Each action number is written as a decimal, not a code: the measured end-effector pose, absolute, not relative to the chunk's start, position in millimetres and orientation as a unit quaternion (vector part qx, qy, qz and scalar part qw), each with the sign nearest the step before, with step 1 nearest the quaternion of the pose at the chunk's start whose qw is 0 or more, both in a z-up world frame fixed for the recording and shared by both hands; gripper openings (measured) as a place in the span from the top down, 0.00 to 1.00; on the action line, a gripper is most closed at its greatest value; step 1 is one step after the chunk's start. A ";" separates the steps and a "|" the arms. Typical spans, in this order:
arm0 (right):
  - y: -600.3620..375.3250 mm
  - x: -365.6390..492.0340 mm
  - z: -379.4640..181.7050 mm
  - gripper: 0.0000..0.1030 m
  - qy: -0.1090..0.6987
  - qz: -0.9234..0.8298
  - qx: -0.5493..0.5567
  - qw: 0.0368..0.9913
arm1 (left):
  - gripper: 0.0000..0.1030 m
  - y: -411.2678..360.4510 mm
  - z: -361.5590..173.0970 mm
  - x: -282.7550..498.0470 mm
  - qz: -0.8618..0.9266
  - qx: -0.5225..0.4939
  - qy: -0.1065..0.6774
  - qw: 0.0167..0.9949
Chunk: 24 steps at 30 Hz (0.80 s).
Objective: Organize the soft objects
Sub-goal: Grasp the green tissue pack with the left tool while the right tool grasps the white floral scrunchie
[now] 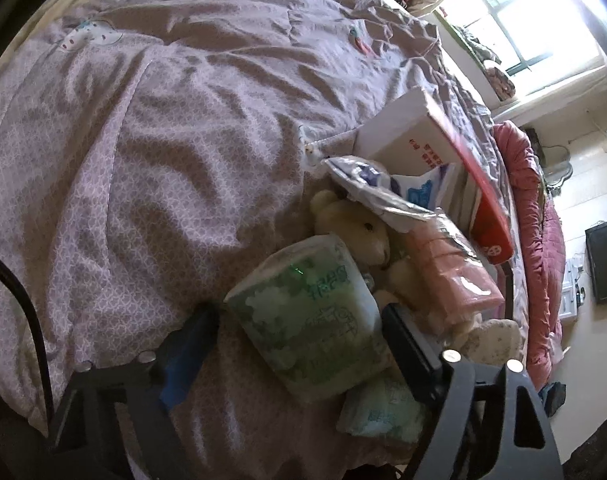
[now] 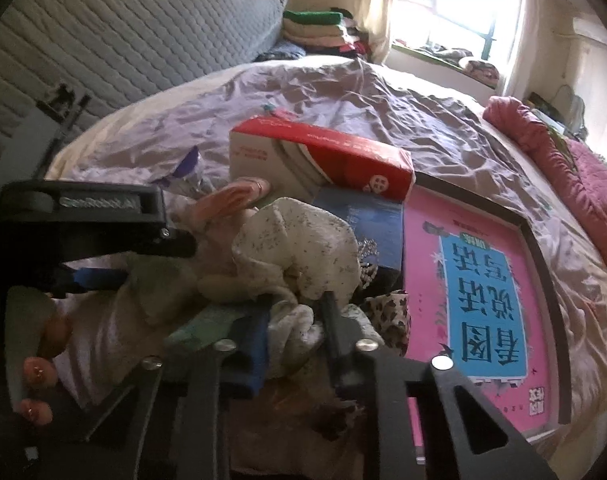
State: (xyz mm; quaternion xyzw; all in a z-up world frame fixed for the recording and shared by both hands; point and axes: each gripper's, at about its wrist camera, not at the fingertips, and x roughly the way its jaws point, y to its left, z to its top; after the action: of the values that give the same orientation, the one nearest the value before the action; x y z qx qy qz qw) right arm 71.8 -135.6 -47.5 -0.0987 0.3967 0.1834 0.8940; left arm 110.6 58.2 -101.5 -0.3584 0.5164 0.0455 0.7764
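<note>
On the bed (image 1: 151, 128), at the edge of its wrinkled lilac cover, the soft things lie heaped against a red-and-white carton (image 2: 323, 156) and a pink picture book (image 2: 483, 300).

My left hand-held gripper (image 1: 303, 328) has its jaws spread wide to either side of a green-printed tissue pack (image 1: 307, 312). The pack sits straight ahead between the fingers, its long axis running away from me toward the heap, and I cannot tell whether either finger touches the wrapper; I judge it not yet clamped. Just behind it lies a cream teddy bear (image 1: 359, 228), face up, with a pink plastic-wrapped pack (image 1: 451, 268) beside it and a crinkled silver-and-blue bag (image 1: 383, 192) over its head. A second pale green pack (image 1: 383, 408) lies lower, under the right finger.

My right hand-held gripper (image 2: 293, 328) is pinched on a speckled white cloth (image 2: 299, 248); a fold of it bunches between the two fingers while the bulk mounds ahead. A leopard-print fabric (image 2: 387, 312) lies just to its right.

The left gripper is the nearer to the tissue pack, so that closing looks like the next step. No bin or basket is in view, and the carton's contents are hidden.
</note>
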 end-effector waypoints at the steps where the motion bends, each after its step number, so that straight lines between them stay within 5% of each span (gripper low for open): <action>1: -139.5 71.9 -47.1 0.85 0.397 0.187 -0.087 0.894 | 0.31 58.5 -102.1 110.4 0.047 -0.357 0.517 0.777; 11: -168.2 63.4 -23.4 0.87 0.368 0.186 -0.028 0.911 | 0.51 64.9 -94.3 97.5 0.026 -0.360 0.495 0.790; 24: -192.6 58.7 11.3 0.87 0.338 0.169 0.018 0.926 | 0.52 44.3 -34.6 67.1 -0.008 -0.281 0.454 0.845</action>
State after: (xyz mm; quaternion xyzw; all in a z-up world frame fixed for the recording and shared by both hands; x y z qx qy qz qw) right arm 58.7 -192.6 11.3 0.0183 0.3377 0.1693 0.9257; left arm 67.1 44.3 -34.6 -0.2815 0.4539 -0.0075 0.8454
